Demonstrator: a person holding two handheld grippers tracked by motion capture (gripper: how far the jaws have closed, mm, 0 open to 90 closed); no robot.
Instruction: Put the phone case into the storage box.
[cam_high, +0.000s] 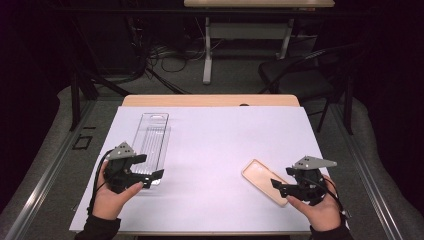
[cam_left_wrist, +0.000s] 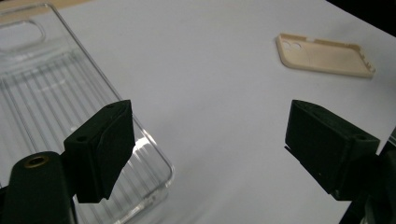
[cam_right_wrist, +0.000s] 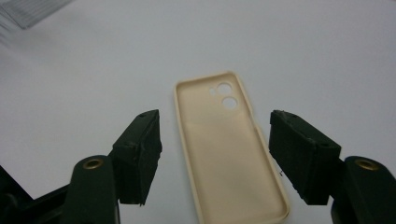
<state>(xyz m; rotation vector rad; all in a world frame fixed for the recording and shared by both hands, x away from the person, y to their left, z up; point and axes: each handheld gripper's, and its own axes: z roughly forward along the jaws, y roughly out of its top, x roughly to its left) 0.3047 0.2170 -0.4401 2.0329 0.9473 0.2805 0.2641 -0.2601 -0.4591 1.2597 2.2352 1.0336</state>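
High view: the clear tray (cam_high: 152, 142) is laid lengthwise on the white surface (cam_high: 215, 145) by the left gripper (cam_high: 146, 167), and the beige phone case (cam_high: 264, 181) by the right gripper (cam_high: 281, 185), so each is presumably assigned one hand. Left gripper view: the jaws are spread wide and empty, one over the tray's (cam_left_wrist: 56, 107) near corner, the case (cam_left_wrist: 324, 55) well apart. Right gripper view: the jaws are held open and empty astride the case (cam_right_wrist: 229, 149), laid hollow side up, likely lined up for an edge grasp.
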